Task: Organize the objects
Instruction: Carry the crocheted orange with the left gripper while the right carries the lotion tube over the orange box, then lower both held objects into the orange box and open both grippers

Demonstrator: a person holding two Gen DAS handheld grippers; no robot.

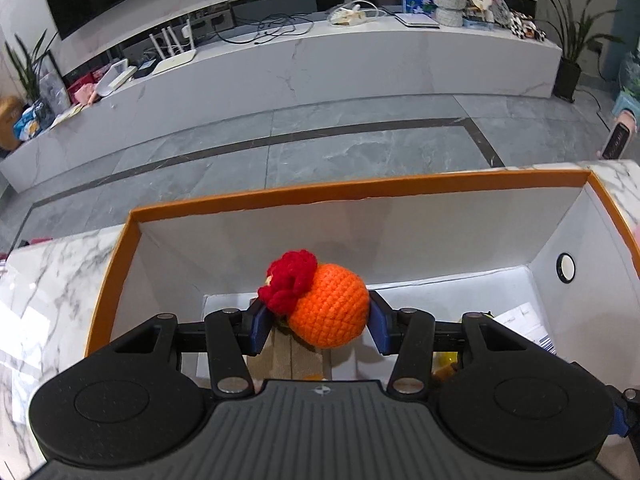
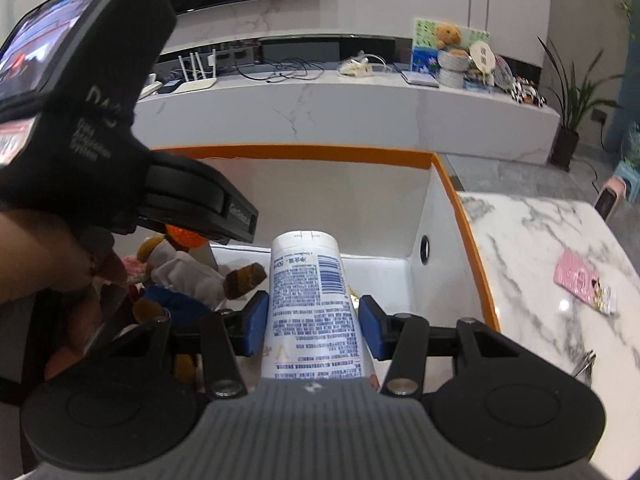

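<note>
My left gripper [image 1: 320,320] is shut on an orange crocheted ball with a red flower [image 1: 326,308], held above the inside of an orange-rimmed white box [image 1: 360,190]. My right gripper [image 2: 312,326] is shut on a white tube with blue printed text [image 2: 310,308], cap pointing forward, over the same box [image 2: 320,154]. The left gripper body [image 2: 120,160] and the hand holding it fill the left of the right wrist view, with the orange ball [image 2: 186,238] peeking below it.
Inside the box lie a plush bear in white and blue clothes [image 2: 188,280] and papers [image 1: 528,320]. The box stands on a white marble table [image 2: 540,248] with a pink packet [image 2: 584,284]. Beyond are grey floor tiles [image 1: 320,148] and a cluttered TV bench [image 1: 320,52].
</note>
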